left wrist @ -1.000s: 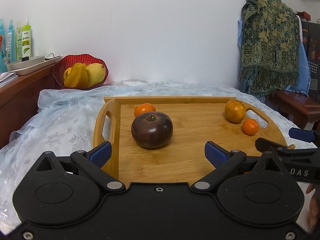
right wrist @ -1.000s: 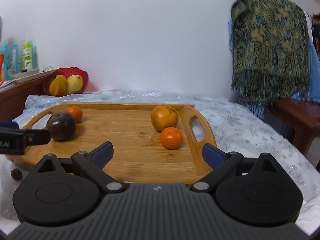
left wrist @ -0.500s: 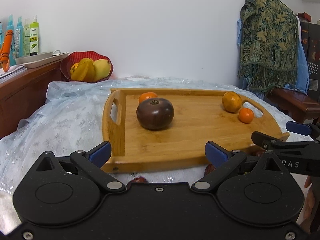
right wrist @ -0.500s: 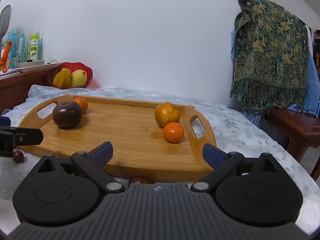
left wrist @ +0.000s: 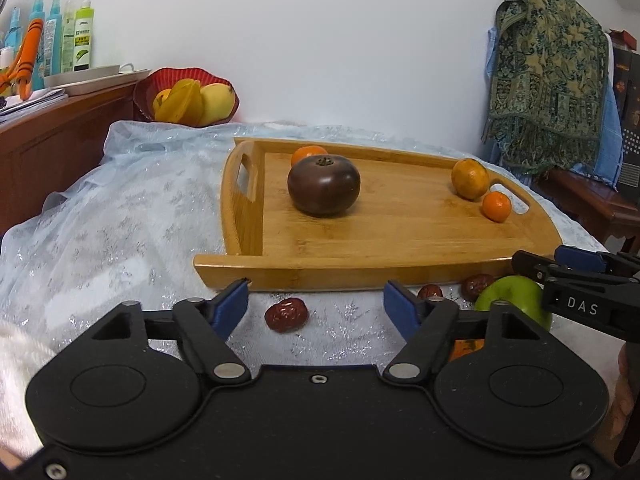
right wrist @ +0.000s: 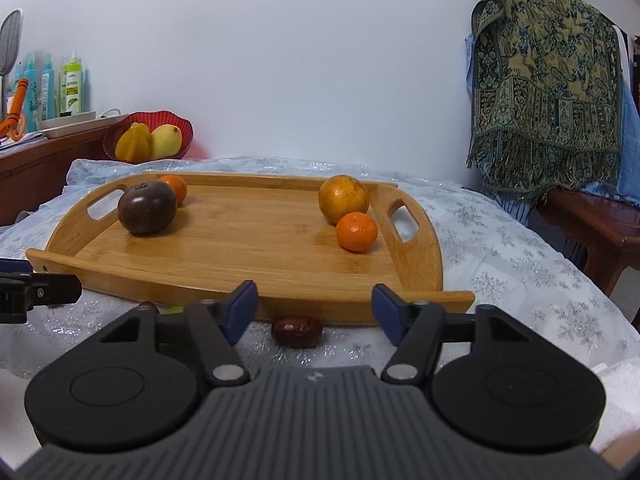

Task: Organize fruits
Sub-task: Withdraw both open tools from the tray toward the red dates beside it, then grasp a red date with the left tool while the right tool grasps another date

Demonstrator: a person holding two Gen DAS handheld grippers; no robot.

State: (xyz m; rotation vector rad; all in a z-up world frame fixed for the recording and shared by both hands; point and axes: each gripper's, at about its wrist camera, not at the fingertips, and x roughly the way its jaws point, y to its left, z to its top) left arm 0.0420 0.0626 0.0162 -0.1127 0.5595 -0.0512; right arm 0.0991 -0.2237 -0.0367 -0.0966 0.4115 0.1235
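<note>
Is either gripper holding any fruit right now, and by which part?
Nothing is held. The left gripper and right gripper are both open, each above a wrinkled red date on the cloth.

Black tool (left wrist: 316,304), blue pads (left wrist: 234,304), silver screws

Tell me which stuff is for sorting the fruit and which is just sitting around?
For the job: wooden tray, dark round fruit, orange fruits, red dates, green apple, red fruit bowl.

Just lying about: bottles, patterned cloth, lace tablecloth.
</note>
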